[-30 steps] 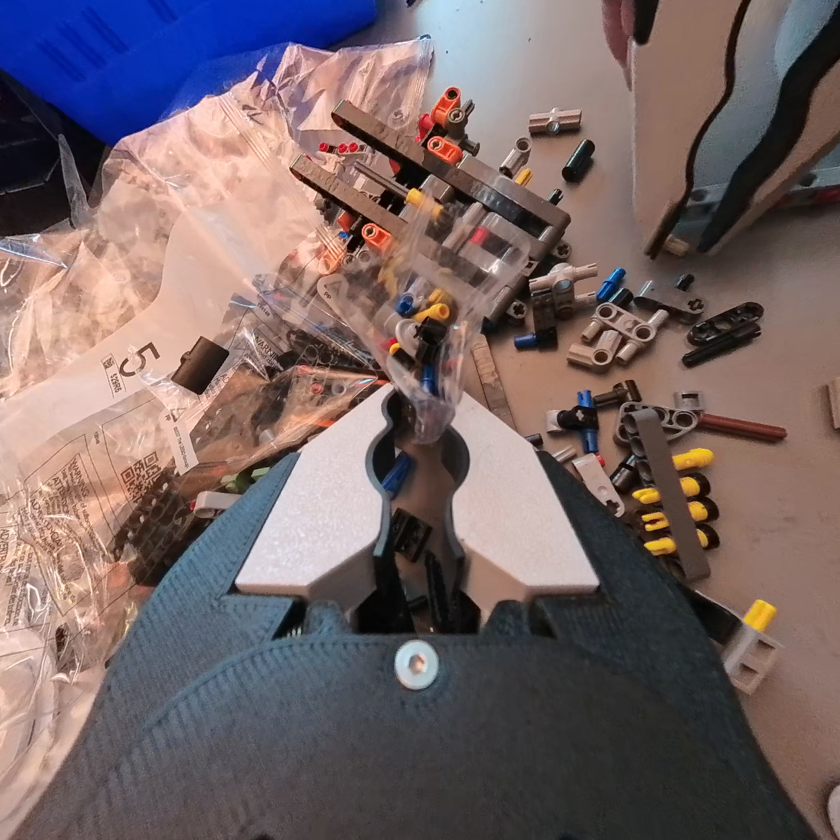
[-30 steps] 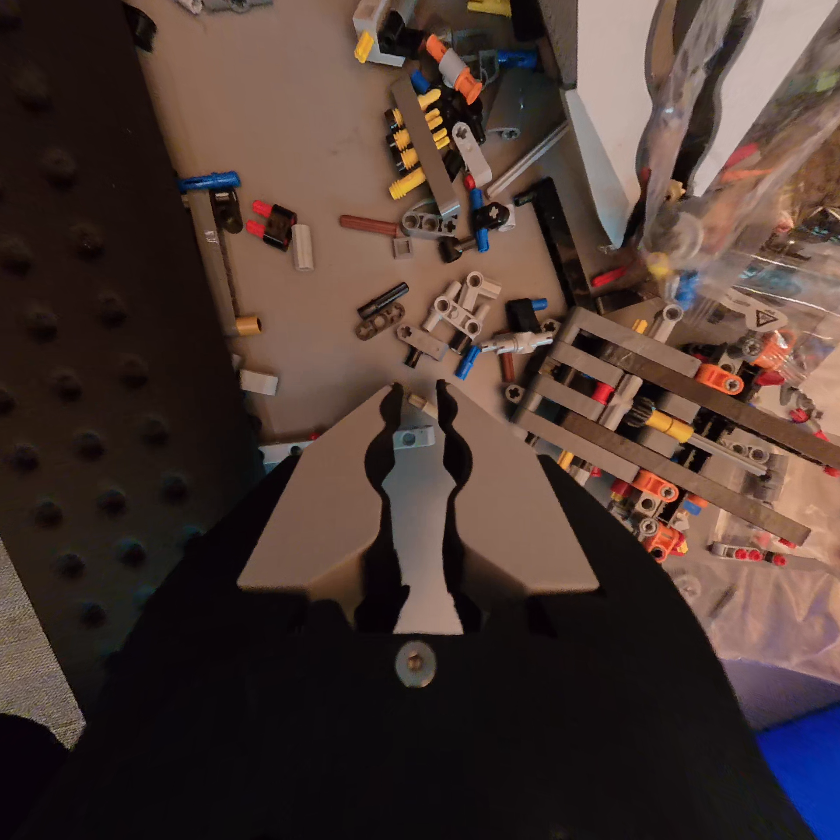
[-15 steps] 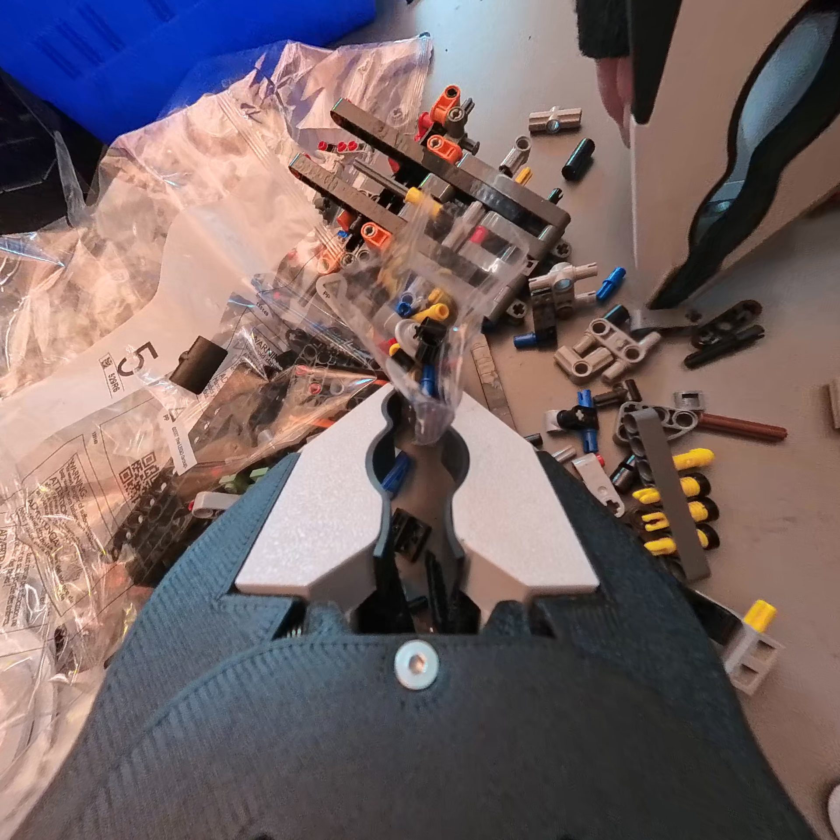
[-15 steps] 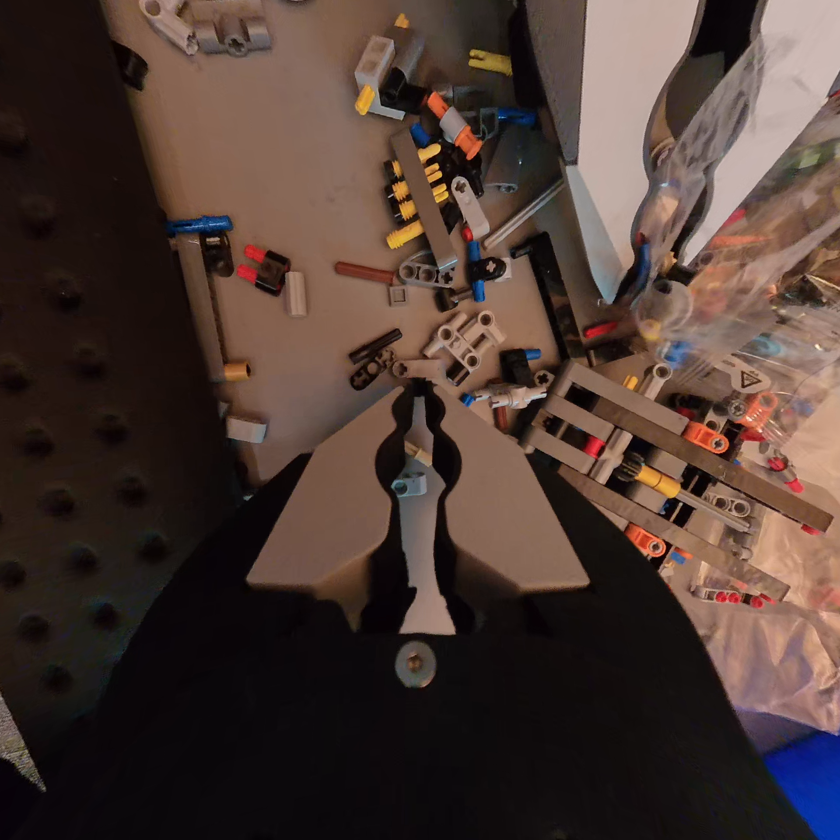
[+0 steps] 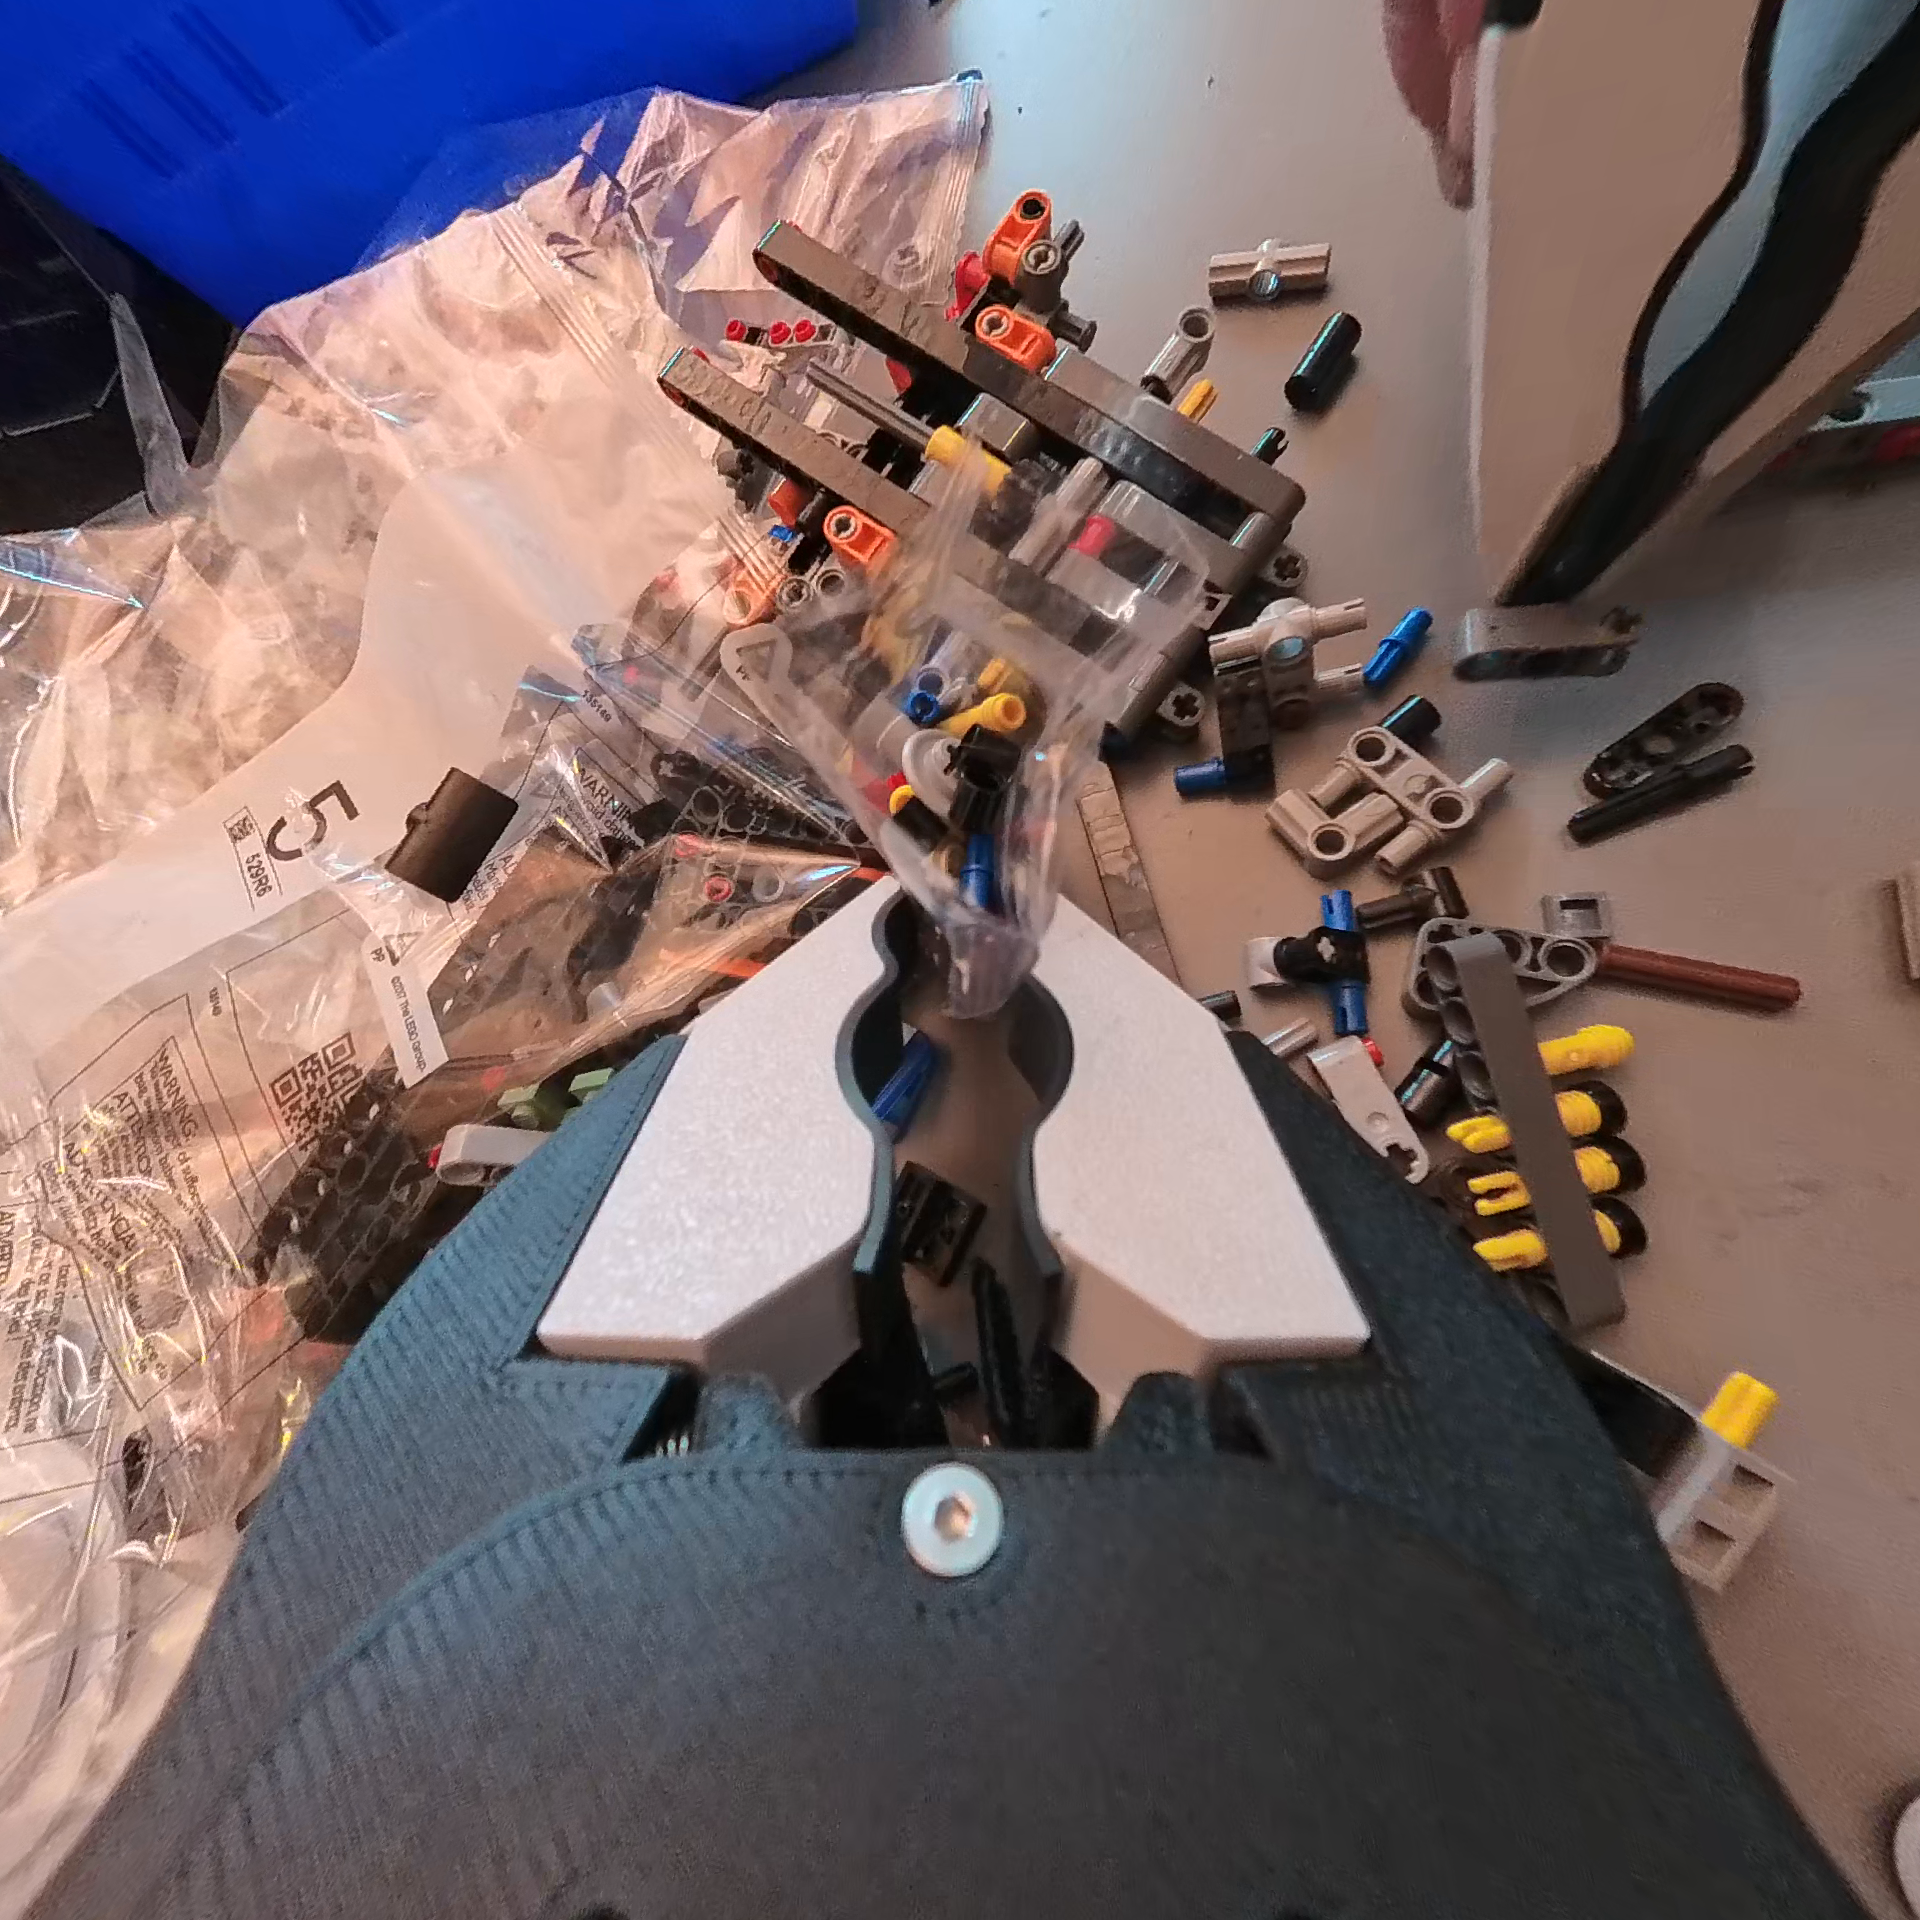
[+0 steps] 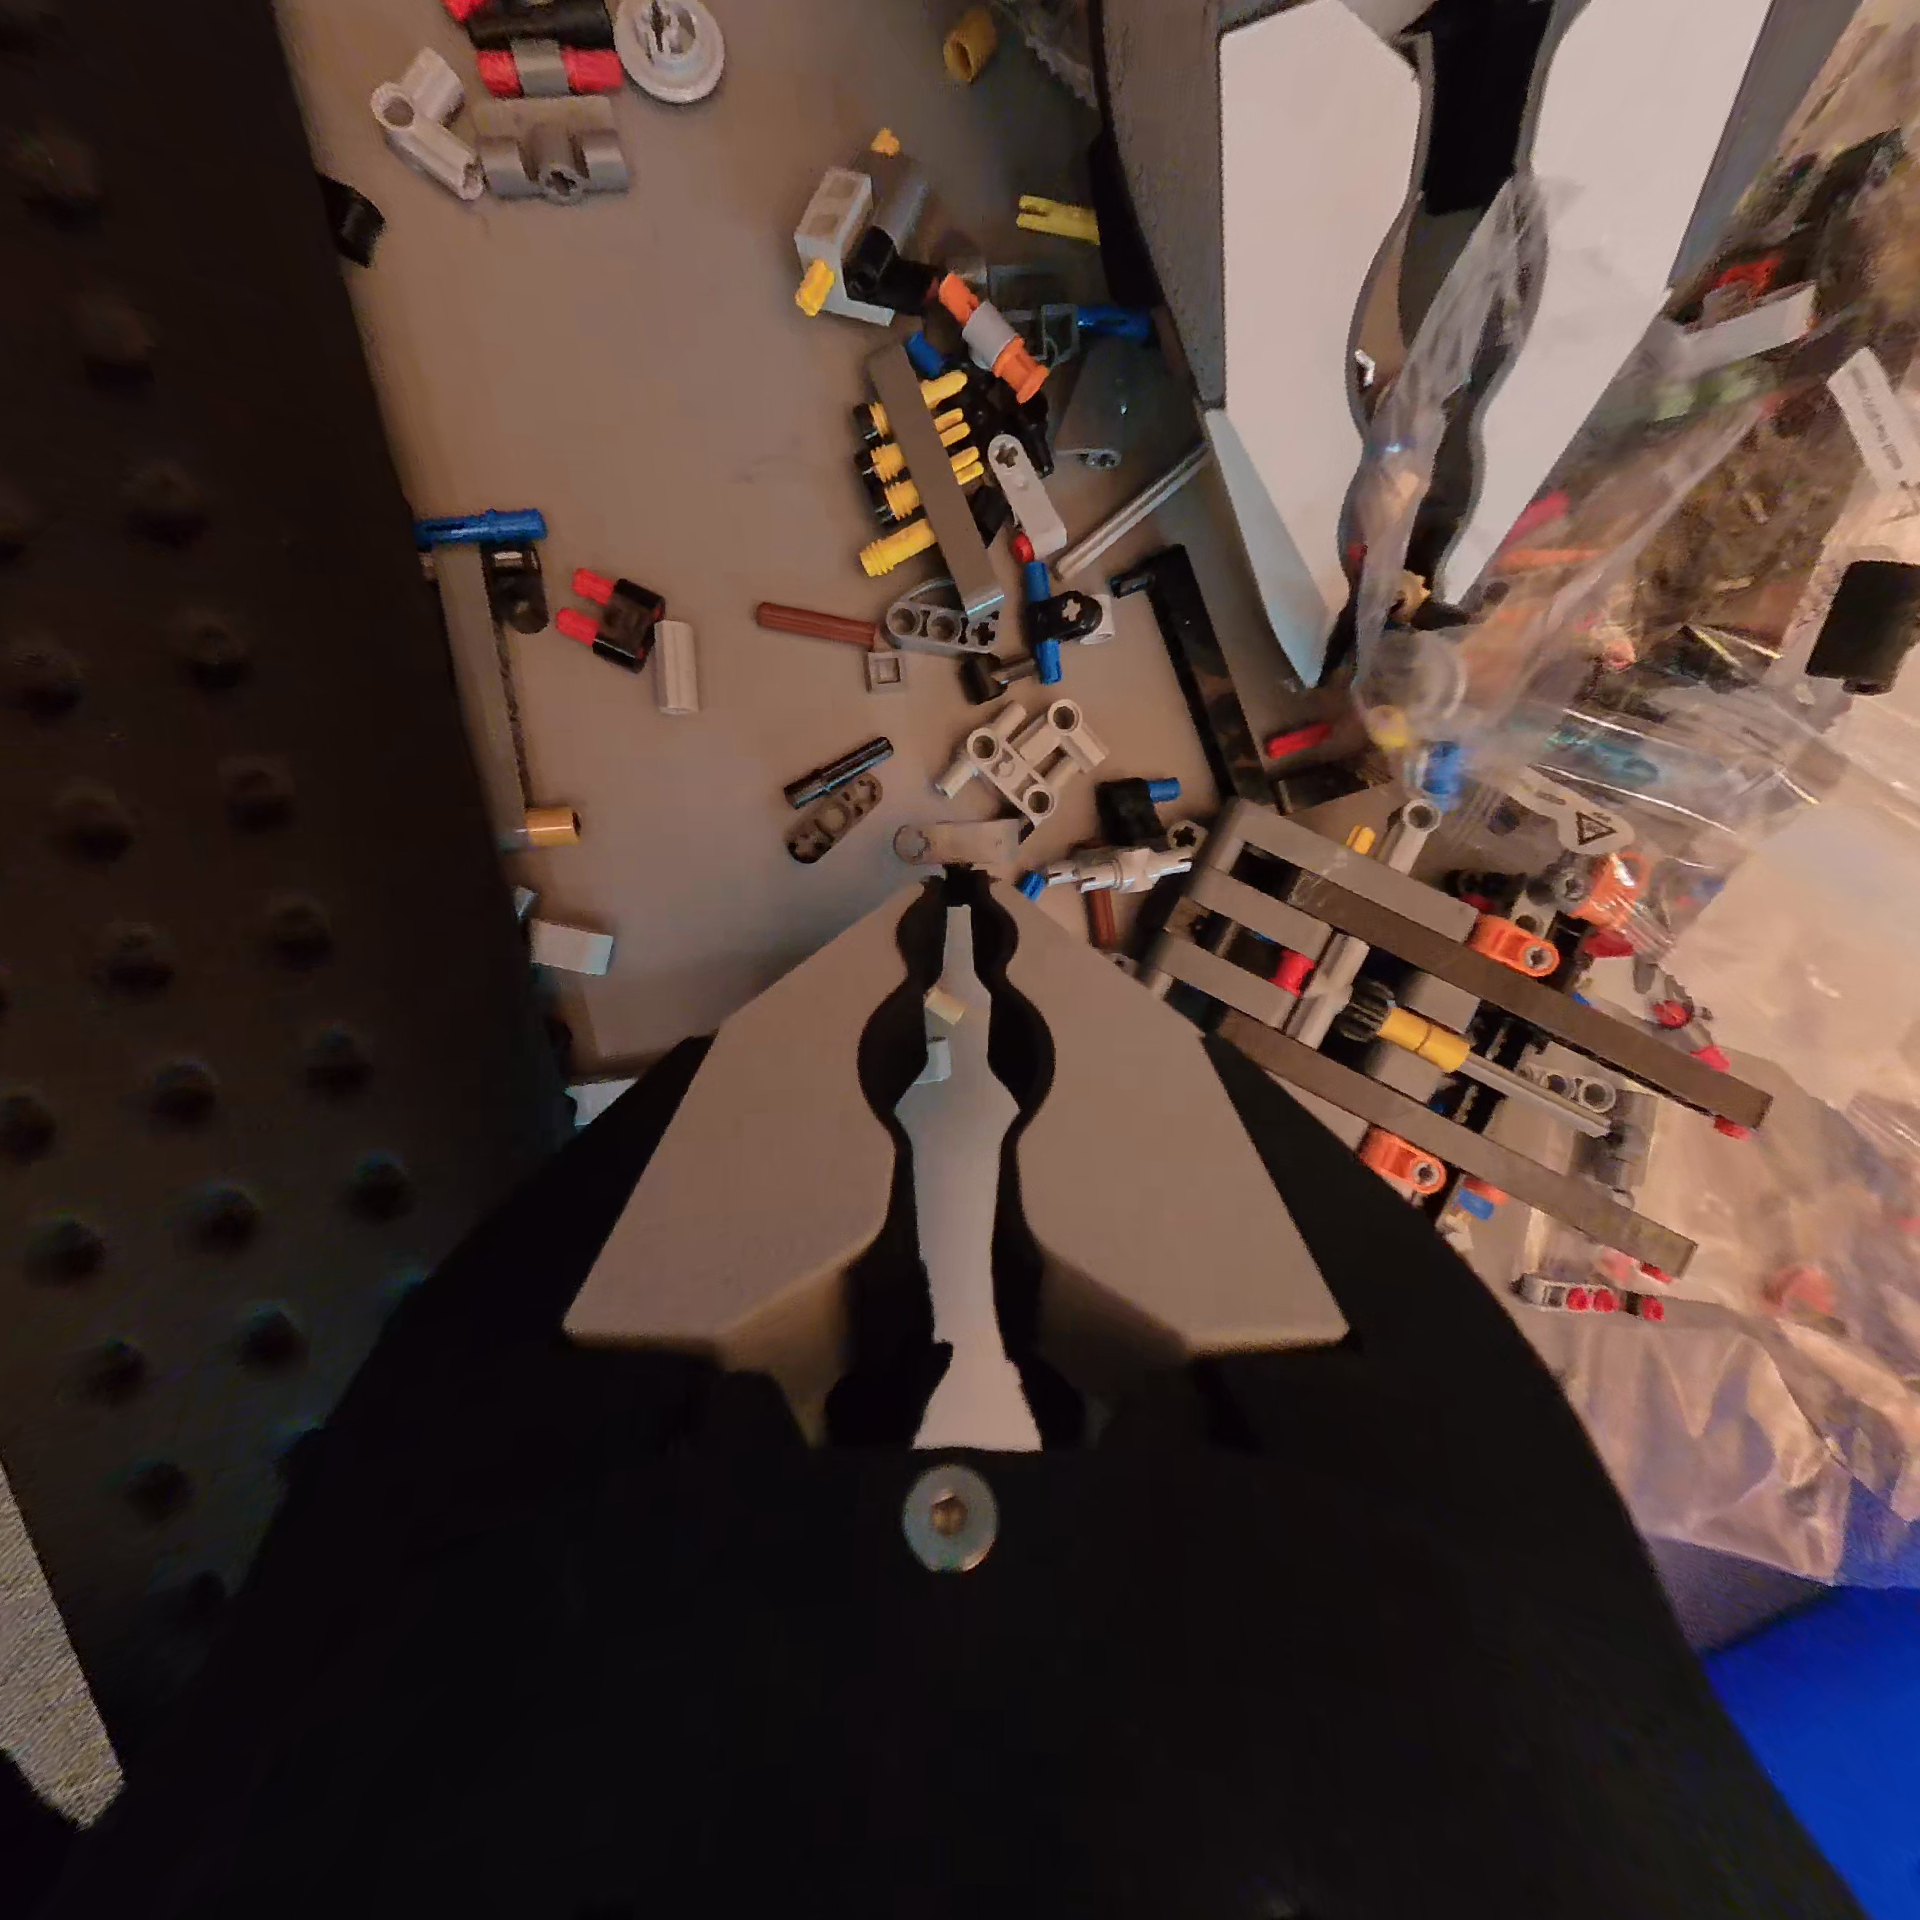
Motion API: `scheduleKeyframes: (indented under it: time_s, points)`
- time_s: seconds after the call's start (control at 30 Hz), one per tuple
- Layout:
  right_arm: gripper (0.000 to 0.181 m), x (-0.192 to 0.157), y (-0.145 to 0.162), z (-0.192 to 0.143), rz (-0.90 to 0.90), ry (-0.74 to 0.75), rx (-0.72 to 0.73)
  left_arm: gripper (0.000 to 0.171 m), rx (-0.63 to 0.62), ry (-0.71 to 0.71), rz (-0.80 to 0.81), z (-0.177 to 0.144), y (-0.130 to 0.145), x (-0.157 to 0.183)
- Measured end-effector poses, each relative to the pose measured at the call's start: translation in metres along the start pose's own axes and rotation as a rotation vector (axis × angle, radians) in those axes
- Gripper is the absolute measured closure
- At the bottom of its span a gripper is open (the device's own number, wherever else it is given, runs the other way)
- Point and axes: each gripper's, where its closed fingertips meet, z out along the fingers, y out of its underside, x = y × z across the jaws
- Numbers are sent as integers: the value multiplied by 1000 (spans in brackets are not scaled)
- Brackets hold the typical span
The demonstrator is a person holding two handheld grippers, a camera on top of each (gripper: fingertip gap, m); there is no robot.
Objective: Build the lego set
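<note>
My left gripper point(image 5: 971, 935) is shut on the neck of a small clear bag point(image 5: 966, 727) of pins and holds it up over the table. Behind the bag lies the dark grey Technic frame point(image 5: 997, 447) with orange and yellow parts, also seen in the right wrist view point(image 6: 1403, 997). My right gripper point(image 6: 961, 891) has its fingers almost together on the black pin end of a small light grey beam point(image 6: 961, 840) lying on the table. The left wrist view shows that gripper point(image 5: 1527, 587) at the upper right, tips down at the same grey beam point(image 5: 1538, 639).
Large clear part bags point(image 5: 312, 727) and a blue bin point(image 5: 312, 104) fill the left. Loose pins, axles and connectors are scattered on the table, including a grey beam with yellow pins point(image 5: 1527, 1122). A black studded mat point(image 6: 156, 727) borders the table. Some 10 cm of space lies between my two pairs of fingers.
My right gripper has moved forward and down across the loose parts and its fingers have closed from open onto the small grey beam's pin. My left gripper and its bag have stayed put.
</note>
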Motion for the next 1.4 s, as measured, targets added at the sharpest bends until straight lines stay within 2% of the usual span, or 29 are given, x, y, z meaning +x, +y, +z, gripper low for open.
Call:
scheduleKeyframes:
  time_s: [0.5,0.7,1.0,1.1,1.4]
  points:
    - [180,13,-12,-2,-8,58,76,159,-17,12,8,1,2,3]
    - [181,30,-31,-16,-4,141,160,159,-16,12,7,1,2,3]
    - [181,47,-48,-16,3,213,239,158,-17,16,14,1,2,4]
    - [181,52,-46,-12,37,204,279,154,-10,30,2,0,2,5]
    - [180,64,-37,-2,43,277,234,138,20,36,-24,-4,-1,3]
